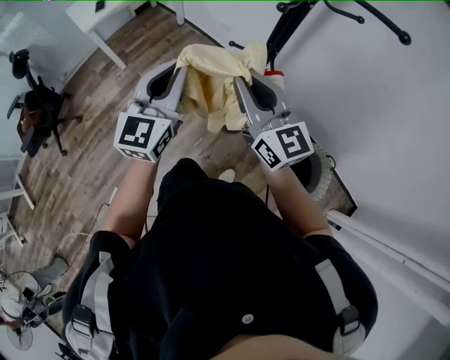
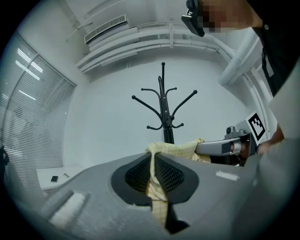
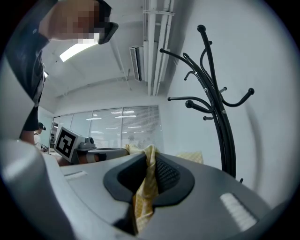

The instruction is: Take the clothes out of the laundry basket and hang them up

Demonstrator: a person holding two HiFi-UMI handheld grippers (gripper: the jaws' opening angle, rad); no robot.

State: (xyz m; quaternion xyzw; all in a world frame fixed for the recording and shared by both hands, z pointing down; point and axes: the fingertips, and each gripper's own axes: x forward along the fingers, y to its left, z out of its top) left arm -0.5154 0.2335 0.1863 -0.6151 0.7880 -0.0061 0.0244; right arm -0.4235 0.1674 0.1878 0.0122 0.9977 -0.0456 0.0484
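A pale yellow garment (image 1: 213, 79) hangs stretched between my two grippers, held up in front of the black coat stand (image 1: 283, 34). My left gripper (image 1: 181, 72) is shut on the garment's left edge, and the fabric (image 2: 153, 165) runs pinched between its dark pads. My right gripper (image 1: 242, 79) is shut on the right edge, with cloth (image 3: 144, 174) folded between its jaws. The coat stand (image 2: 163, 108) rises close behind the cloth, its curved hooks (image 3: 213, 101) bare. A white round laundry basket (image 1: 320, 176) sits on the floor under my right forearm.
A white wall runs along the right, close behind the stand. A white desk (image 1: 98, 20) and a black office chair (image 1: 39, 112) stand to the left on the wood floor. A small fan and cables (image 1: 20, 299) lie at lower left.
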